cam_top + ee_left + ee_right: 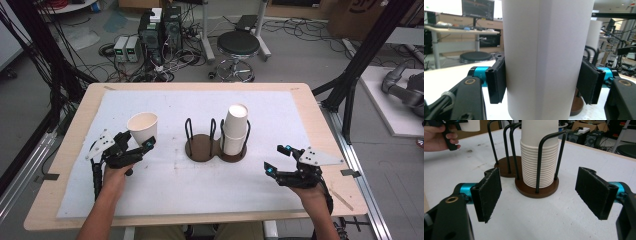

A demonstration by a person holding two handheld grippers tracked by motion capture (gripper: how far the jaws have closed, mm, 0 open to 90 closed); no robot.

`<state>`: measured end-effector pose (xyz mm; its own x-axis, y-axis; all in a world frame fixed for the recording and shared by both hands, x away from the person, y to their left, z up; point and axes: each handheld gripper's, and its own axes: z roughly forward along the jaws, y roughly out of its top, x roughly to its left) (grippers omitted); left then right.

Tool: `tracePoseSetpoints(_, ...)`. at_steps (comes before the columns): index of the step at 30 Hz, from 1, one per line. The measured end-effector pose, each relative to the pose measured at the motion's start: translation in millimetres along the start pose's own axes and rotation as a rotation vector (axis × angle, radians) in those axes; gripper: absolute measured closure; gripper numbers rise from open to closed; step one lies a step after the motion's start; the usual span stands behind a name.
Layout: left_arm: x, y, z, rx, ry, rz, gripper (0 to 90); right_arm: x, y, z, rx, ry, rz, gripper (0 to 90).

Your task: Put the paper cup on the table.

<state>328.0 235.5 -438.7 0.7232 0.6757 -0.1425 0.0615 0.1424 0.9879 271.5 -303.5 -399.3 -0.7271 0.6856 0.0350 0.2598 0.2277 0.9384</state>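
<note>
The left gripper (142, 144) has its pads pressed against both sides of a white paper cup (142, 127), holding it upright, mouth up, above the white mat on the table (65, 165), left of the brown two-slot cup holder (202, 147). A stack of cups (235, 129) stands in the holder's right slot. The right gripper (277, 159) hovers near it, jaws spread wide and empty.
</note>
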Motion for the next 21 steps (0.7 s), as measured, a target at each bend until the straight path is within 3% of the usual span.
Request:
tracePoseSetpoints(5, 7.3, -4.5, 5.4, -0.006, 0.049, -0.028, 33.8, -0.1, 0.5, 1.0, -0.003, 0.004, -0.002, 21.3)
tracePoseSetpoints(9, 14.4, -3.1, 13.2, 0.041, 0.084, -0.033, 33.8, 0.6, 1.2, 0.8, -0.006, 0.007, -0.004, 21.3)
tracePoseSetpoints(11, 16.8, -3.1, 17.0, 0.067, 0.12, -0.045, 34.1, 0.5, 1.5, -0.1, -0.008, 0.004, -0.003, 21.3)
tracePoseSetpoints(15, 22.7, -8.2, 26.1, 0.206, 0.177, -0.041, 34.2, -0.6, 2.0, -2.4, -0.015, 0.0, 0.001, 21.3)
tracePoseSetpoints(19, 24.5, -13.6, 34.2, 0.283, 0.228, -0.051, 34.5, -0.9, 1.9, -4.8, -0.022, -0.003, 0.004, 21.3)
tracePoseSetpoints(21, 23.6, -13.2, 40.5, 0.346, 0.247, -0.04, 34.5, -1.3, 2.1, -5.3, -0.025, -0.004, 0.007, 21.4)
